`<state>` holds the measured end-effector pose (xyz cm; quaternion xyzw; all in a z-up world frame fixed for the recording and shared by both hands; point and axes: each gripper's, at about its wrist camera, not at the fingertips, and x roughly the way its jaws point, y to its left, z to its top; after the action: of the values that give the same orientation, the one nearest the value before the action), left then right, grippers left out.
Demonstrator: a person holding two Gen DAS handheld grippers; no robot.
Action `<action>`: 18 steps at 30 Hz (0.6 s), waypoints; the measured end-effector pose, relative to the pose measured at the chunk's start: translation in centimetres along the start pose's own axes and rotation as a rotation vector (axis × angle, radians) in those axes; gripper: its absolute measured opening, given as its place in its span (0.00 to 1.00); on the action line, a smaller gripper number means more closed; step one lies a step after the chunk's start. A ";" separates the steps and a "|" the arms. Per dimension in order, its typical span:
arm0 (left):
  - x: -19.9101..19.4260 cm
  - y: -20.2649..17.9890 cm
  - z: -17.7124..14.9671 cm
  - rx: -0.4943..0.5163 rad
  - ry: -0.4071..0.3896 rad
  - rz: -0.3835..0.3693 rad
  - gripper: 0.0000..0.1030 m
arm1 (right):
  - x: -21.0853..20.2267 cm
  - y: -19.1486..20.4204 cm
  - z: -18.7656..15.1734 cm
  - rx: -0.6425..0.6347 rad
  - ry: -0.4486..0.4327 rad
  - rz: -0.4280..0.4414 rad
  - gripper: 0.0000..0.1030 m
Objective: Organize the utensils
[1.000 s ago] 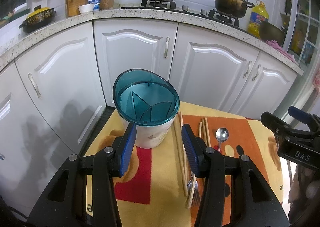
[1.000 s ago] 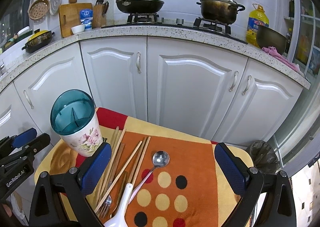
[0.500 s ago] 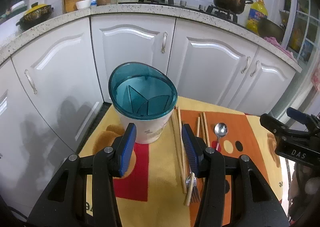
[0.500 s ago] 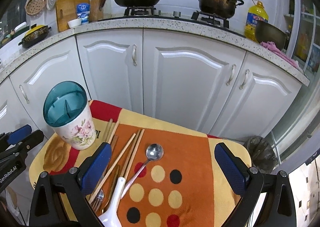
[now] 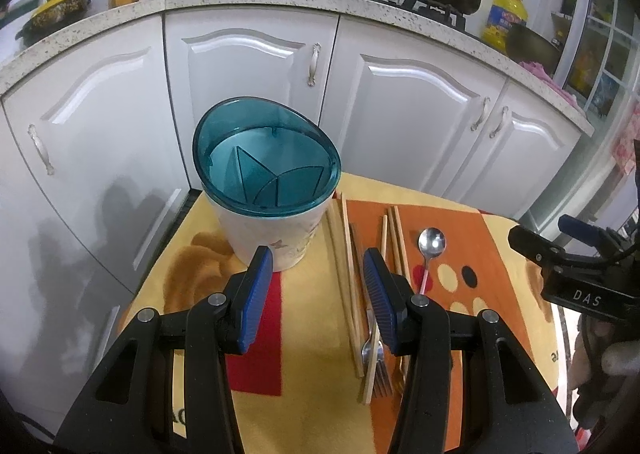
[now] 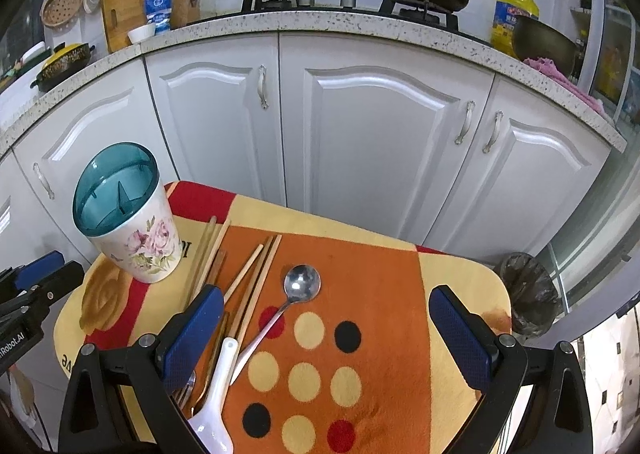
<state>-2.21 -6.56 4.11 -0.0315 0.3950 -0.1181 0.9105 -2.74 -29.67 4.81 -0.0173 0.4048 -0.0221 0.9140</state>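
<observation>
I'm easing both sets of tongs lower and closer over the last second: the holder (image 5: 266, 190) has grown in my left view and the counter (image 6: 400, 294) fills more of my right view, so this reads as the approach before a first pick, nothing moved yet. Left tongs (image 5: 318, 294) are released, jaws spread with nothing between them, the holder just ahead and slightly left of them, its divided teal top empty. Right tongs (image 6: 324, 330) are released wide too, hovering over the pile. The chopsticks (image 6: 248, 282) lie ahead of my right tongs' left finger, the metal spoon (image 6: 300, 286) ahead between the jaws, the white spoon (image 6: 218, 386) and forks (image 6: 186, 390) right under that left finger. Room looks good to the right of the right tongs, bare mat out to the rounded counter edge; on the left the utensils overlap, and the holder sits near the far-left edge.
</observation>
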 end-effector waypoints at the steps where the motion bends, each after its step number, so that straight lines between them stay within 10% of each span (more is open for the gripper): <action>1: 0.0 0.0 0.0 0.000 0.001 0.002 0.45 | 0.0 0.0 0.0 -0.001 0.001 0.000 0.99; 18: -0.3 0.3 0.2 -0.007 -0.026 0.026 0.45 | 0.2 0.7 0.1 -0.012 0.010 0.014 0.99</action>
<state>-2.24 -6.22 4.44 -0.0313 0.3841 -0.1045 0.9168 -2.52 -29.01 4.68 -0.0200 0.4095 -0.0134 0.9120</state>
